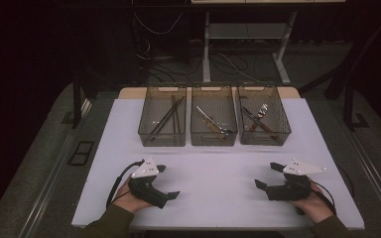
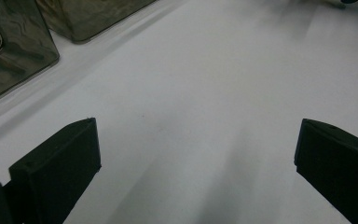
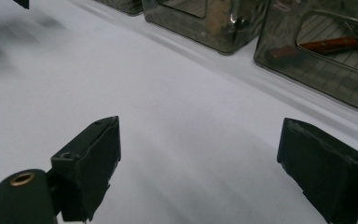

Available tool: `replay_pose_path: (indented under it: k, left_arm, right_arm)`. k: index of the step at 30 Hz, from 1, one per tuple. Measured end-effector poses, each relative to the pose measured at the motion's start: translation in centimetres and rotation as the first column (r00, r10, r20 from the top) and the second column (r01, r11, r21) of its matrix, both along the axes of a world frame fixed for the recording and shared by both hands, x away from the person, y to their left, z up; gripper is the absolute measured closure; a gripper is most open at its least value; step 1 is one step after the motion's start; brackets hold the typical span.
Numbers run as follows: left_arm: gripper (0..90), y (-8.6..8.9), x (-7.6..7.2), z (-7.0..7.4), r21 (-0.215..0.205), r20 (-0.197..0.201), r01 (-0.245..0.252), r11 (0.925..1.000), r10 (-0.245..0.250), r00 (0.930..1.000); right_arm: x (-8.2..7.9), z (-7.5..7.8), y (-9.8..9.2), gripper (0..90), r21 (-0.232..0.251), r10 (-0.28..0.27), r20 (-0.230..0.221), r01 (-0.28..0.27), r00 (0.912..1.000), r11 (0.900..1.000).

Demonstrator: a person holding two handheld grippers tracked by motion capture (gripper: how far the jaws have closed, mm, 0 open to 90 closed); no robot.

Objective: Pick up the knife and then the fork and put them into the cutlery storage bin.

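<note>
We held the left black two-jaw gripper (image 1: 167, 181) and right black two-jaw gripper (image 1: 270, 176) wide open, empty, above the white tabletop (image 1: 218, 168); the high view revealed three smoky transparent plastic bins (image 1: 213, 140) of tools.

We see a white worktop (image 1: 218, 163) with a wooden board's edge showing at its far side. Beyond it, on the dark floor, cables (image 1: 154, 54) lie tangled around the pale legs of a desk frame (image 1: 207, 44). To the left of the worktop, a black frame (image 1: 81, 152) with two openings lies on the grey floor beside a metal rail (image 1: 49, 186).
</note>
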State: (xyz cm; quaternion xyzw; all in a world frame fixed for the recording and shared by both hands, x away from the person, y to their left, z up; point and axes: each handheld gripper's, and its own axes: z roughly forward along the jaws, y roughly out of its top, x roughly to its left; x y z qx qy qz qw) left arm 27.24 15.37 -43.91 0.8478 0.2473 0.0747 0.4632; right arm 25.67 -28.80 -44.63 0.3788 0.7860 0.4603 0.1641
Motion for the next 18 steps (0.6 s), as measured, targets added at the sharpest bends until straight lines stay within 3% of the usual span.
replay_pose_path:
  k: [18]
  left_arm:
    - [0.0, -0.02, 0.01, -0.01, -0.001, 0.005, -0.002, 1.0000, 0.002, 1.0000]
  right_arm:
    - [0.08, -0.35, -0.25, 13.5, 0.001, 0.007, -0.015, -0.006, 0.9999, 1.000]
